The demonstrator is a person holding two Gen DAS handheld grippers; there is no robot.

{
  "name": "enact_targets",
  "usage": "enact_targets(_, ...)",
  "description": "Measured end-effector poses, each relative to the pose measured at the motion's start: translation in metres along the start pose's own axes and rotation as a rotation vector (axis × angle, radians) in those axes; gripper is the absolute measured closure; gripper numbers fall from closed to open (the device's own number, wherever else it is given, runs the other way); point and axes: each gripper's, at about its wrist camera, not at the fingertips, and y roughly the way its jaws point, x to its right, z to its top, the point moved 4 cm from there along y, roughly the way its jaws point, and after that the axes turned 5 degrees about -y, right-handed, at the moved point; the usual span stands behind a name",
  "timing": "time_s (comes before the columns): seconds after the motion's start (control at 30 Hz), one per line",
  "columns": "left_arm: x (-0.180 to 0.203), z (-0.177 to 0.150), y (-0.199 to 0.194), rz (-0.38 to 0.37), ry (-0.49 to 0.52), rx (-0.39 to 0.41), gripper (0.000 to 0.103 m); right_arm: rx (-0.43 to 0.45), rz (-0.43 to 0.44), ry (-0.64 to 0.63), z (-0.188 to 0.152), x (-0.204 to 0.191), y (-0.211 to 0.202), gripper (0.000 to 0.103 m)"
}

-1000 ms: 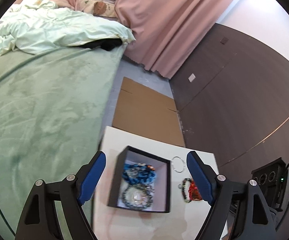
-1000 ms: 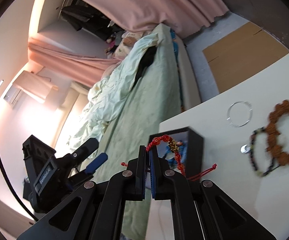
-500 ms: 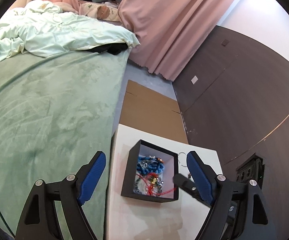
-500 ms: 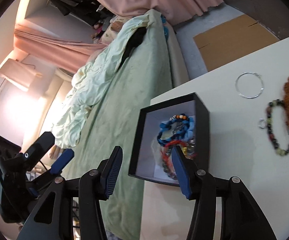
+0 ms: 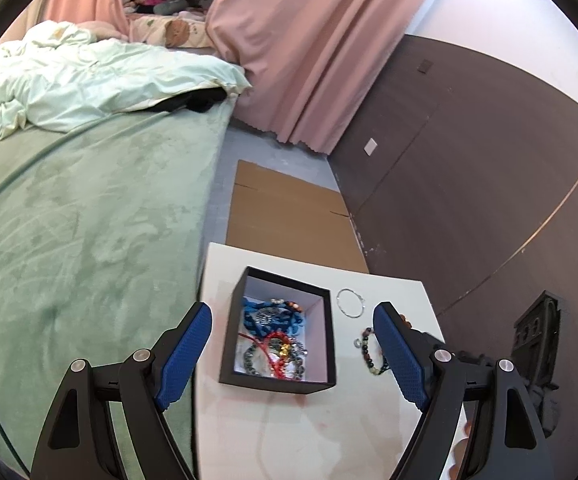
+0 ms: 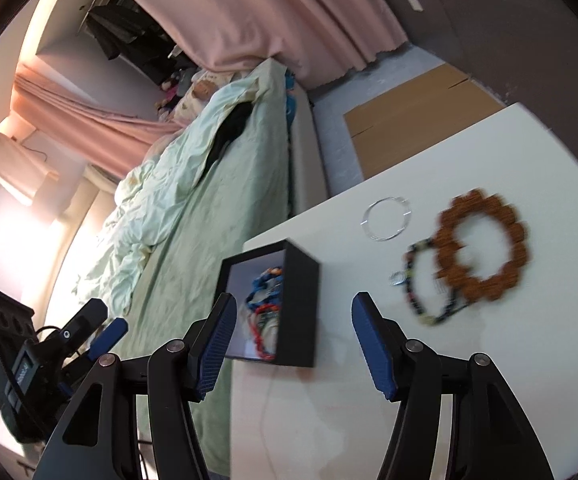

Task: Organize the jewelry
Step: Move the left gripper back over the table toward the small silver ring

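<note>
A black open box (image 5: 235, 340) stands on the white table (image 5: 309, 432) and holds a blue bracelet (image 5: 265, 318), a red bead string (image 5: 275, 356) and a dark bead bracelet. The box also shows in the right wrist view (image 6: 303, 304). To its right lie a thin silver hoop (image 6: 387, 218), a brown wooden bead bracelet (image 6: 483, 244), a dark multicolour bead bracelet (image 6: 419, 284) and a small ring (image 6: 397, 279). My left gripper (image 5: 291, 356) is open and empty, above the box. My right gripper (image 6: 291, 338) is open and empty, just in front of the box.
A bed with a green blanket (image 5: 69, 220) and a pale duvet runs along the table's left side. Flat cardboard (image 5: 289, 220) lies on the floor beyond the table. A dark wall (image 5: 469, 184) and pink curtains (image 5: 309, 48) stand behind.
My right gripper was shut on the red bead string a second ago; it opened, the string now lies in the box, and the gripper has drawn back to the right.
</note>
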Motion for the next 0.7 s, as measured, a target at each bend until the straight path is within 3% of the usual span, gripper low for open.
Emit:
enact_targets(0.37,0.050,-0.024,0.035,-0.052,0.150,-0.088,0.021,-0.012,-0.086,0.063,0.002,0.054,-0.048,0.042)
enact_targets(0.7,0.089,-0.051,0.073,-0.078,0.223,-0.198,0.046,-0.054,-0.114,0.165,0.003,0.093,-0.053,0.042)
